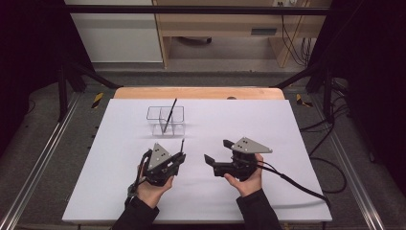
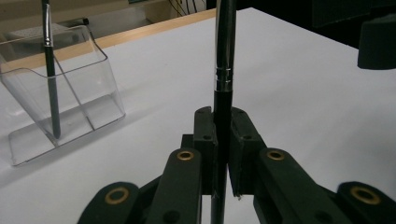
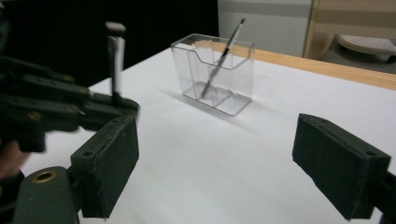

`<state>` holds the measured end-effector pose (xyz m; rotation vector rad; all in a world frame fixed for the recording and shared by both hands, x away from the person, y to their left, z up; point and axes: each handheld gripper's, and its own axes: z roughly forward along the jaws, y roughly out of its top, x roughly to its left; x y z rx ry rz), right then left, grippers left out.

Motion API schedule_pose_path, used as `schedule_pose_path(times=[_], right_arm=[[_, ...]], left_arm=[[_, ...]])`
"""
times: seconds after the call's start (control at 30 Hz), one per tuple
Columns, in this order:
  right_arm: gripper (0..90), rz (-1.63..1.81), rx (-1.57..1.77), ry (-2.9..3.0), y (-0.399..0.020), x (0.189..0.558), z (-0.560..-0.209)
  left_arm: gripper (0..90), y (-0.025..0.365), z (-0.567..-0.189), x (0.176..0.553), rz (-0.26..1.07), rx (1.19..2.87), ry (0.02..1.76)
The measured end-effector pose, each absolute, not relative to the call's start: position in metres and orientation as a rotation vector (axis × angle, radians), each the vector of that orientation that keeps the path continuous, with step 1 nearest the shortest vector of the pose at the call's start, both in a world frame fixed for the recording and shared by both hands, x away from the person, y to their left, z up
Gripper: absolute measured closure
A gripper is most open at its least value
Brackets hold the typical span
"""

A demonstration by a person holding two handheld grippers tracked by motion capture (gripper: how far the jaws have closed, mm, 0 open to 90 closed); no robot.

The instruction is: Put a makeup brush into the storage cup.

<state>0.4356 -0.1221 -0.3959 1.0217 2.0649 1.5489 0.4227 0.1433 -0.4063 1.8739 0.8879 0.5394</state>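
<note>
Clamped in left tool (image 2: 223, 154): dark pen (image 2: 223, 84), upright, near side of clear holder (image 2: 60, 88). Right tool (image 3: 219, 168) beside it, jaws apart, nothing between. Second pen (image 2: 50, 79) leaning inside holder on white worktop (image 1: 239, 191).

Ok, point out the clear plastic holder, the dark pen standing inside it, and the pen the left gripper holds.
clear plastic holder (image 1: 178, 112), high view, right rim.
dark pen in the holder (image 2: 53, 98), left gripper view, mid-barrel.
held dark pen (image 2: 223, 51), left gripper view, barrel above the fingers.

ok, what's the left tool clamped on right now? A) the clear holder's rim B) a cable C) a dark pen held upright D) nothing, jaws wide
C: the left tool has its pads shut on a dark pen that stands upright, apart from the clear holder.
</note>
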Motion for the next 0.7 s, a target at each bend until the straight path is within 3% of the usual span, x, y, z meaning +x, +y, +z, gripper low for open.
schedule_pose_path(times=[0.7], right_arm=[[13.3, 1.37, 1.14, 2.032, -0.169, 0.436, -0.416]], left_arm=[[82.5, 0.173, -0.395, 0.434, 0.566, 1.851, 0.923]])
